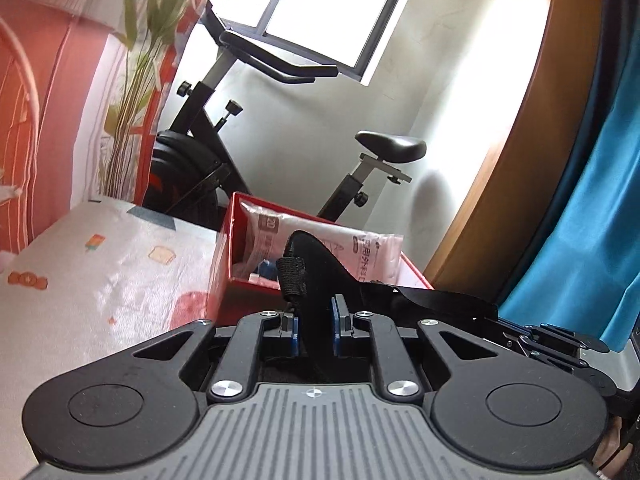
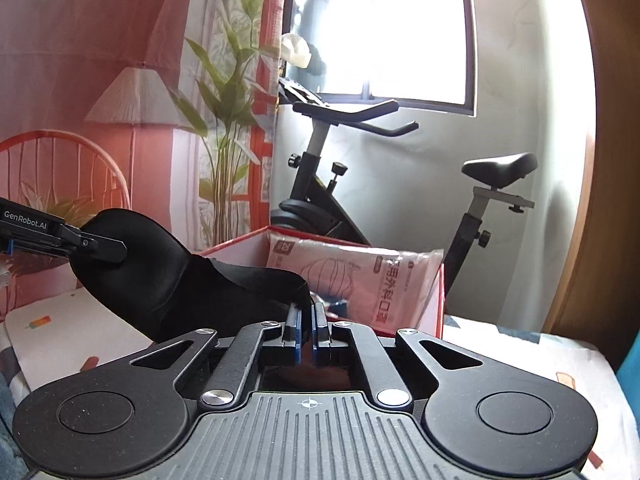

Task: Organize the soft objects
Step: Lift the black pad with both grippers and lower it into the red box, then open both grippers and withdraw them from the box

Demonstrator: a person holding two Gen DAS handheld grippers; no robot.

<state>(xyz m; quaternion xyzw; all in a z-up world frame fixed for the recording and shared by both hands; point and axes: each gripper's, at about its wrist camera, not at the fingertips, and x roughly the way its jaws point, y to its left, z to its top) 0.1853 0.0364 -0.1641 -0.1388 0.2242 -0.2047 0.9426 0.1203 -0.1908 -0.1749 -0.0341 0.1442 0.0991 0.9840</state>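
A black soft eye mask (image 2: 168,276) hangs stretched between my two grippers, above the bed and just in front of a red box (image 2: 434,304). My left gripper (image 1: 314,320) is shut on one end of the eye mask (image 1: 316,268); its elastic strap tab (image 1: 291,276) stands up beside the fingers. My right gripper (image 2: 307,320) is shut on the other end. The left gripper also shows from the side in the right wrist view (image 2: 80,246). The red box (image 1: 224,264) holds a white plastic pack of masks (image 1: 360,248), which also shows in the right wrist view (image 2: 360,276).
A bed with a patterned white sheet (image 1: 100,280) lies under the grippers. A black exercise bike (image 2: 340,200) stands behind the box by the window. A blue curtain (image 1: 580,220) and wooden frame (image 1: 500,180) are on the right. A printed red backdrop (image 2: 100,80) is on the left.
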